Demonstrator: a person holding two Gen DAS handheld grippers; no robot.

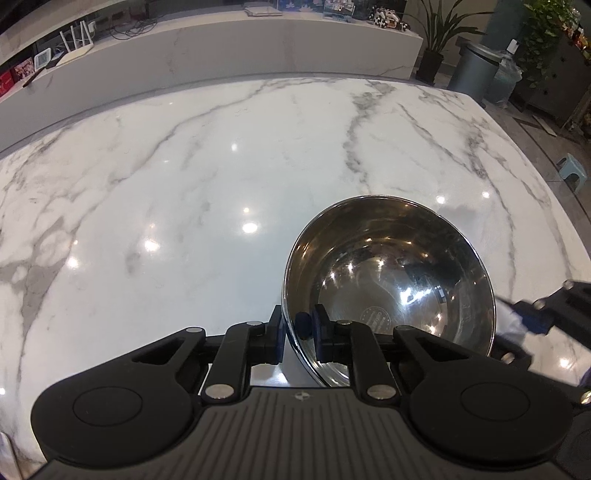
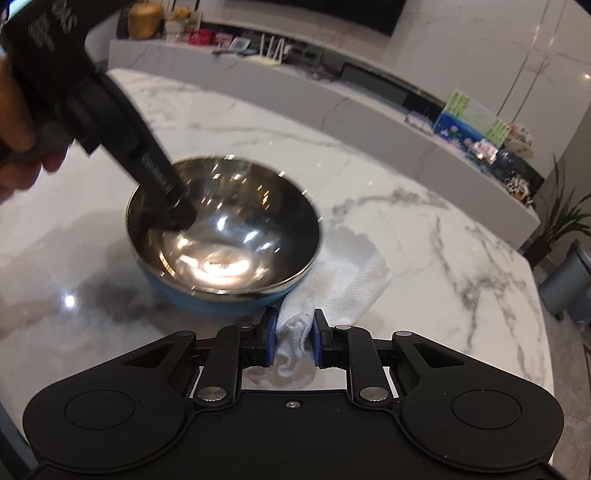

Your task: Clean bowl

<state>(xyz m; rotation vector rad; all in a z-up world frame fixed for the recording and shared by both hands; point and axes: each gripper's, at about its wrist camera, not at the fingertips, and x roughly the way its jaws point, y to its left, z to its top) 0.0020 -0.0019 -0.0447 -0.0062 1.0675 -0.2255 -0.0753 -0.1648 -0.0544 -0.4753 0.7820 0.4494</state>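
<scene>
Bowl (image 1: 391,291), steel inside and blue outside, sits on the marble table (image 1: 184,184) at 5 o'clock in the left wrist view. Left gripper (image 1: 297,326) pinches its near rim, one finger inside, one outside, probably steadying it. Right gripper (image 2: 291,338), at the bowl's 5 o'clock, clamps a white cloth (image 2: 332,280), likely ready for wiping.

White marble table (image 1: 221,166), marble ledge (image 1: 258,48) behind, potted plant (image 1: 439,33).
</scene>
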